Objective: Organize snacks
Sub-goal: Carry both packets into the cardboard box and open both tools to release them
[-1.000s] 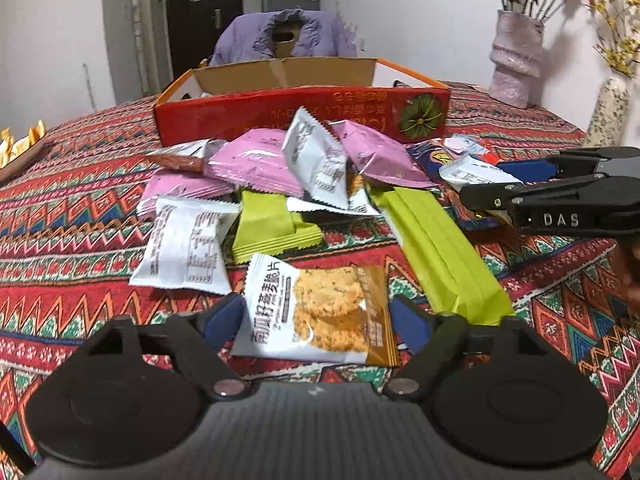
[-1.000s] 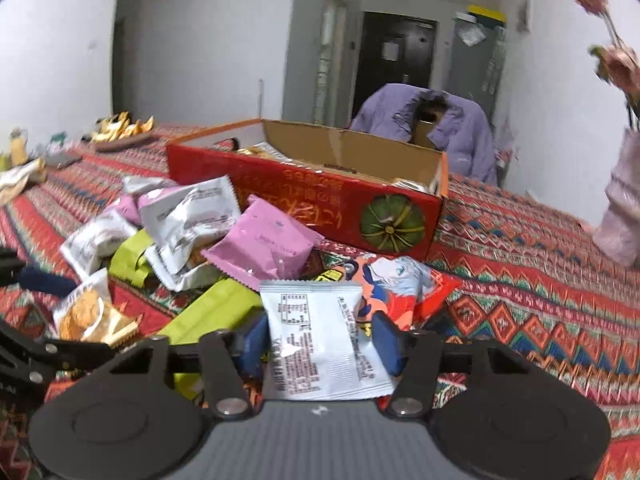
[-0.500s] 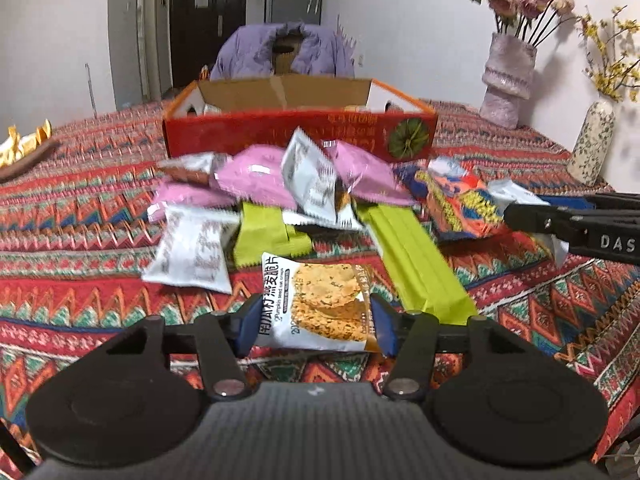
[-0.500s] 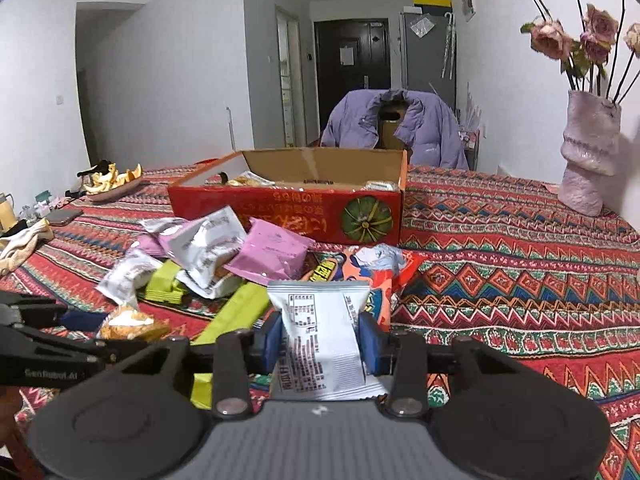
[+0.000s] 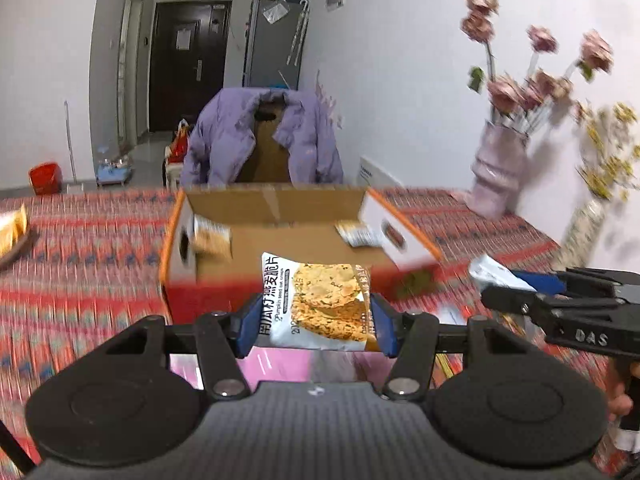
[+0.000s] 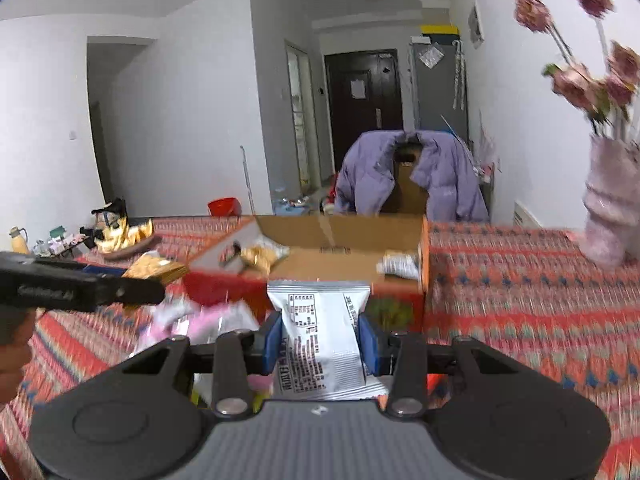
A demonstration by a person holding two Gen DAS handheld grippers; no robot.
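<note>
My left gripper (image 5: pixel 314 326) is shut on a white and orange oat crisp packet (image 5: pixel 320 304) and holds it in the air just in front of the open red cardboard box (image 5: pixel 280 240). My right gripper (image 6: pixel 320 340) is shut on a white packet with black print (image 6: pixel 320 336), also raised near the box (image 6: pixel 340 256). A few packets lie inside the box (image 6: pixel 256 256). The right gripper shows at the right of the left wrist view (image 5: pixel 560 308). Pink packets (image 6: pixel 208 320) lie on the cloth below.
The table wears a red patterned cloth (image 6: pixel 520 300). A pink vase with flowers (image 5: pixel 500 176) and a second vase (image 5: pixel 580 232) stand at the right. A chair with a purple jacket (image 5: pixel 260 140) is behind the box. A dish of yellow snacks (image 6: pixel 124 236) sits far left.
Both grippers have lifted their packets off the pile and moved forward toward the box, which now looks closer and is seen from higher up.
</note>
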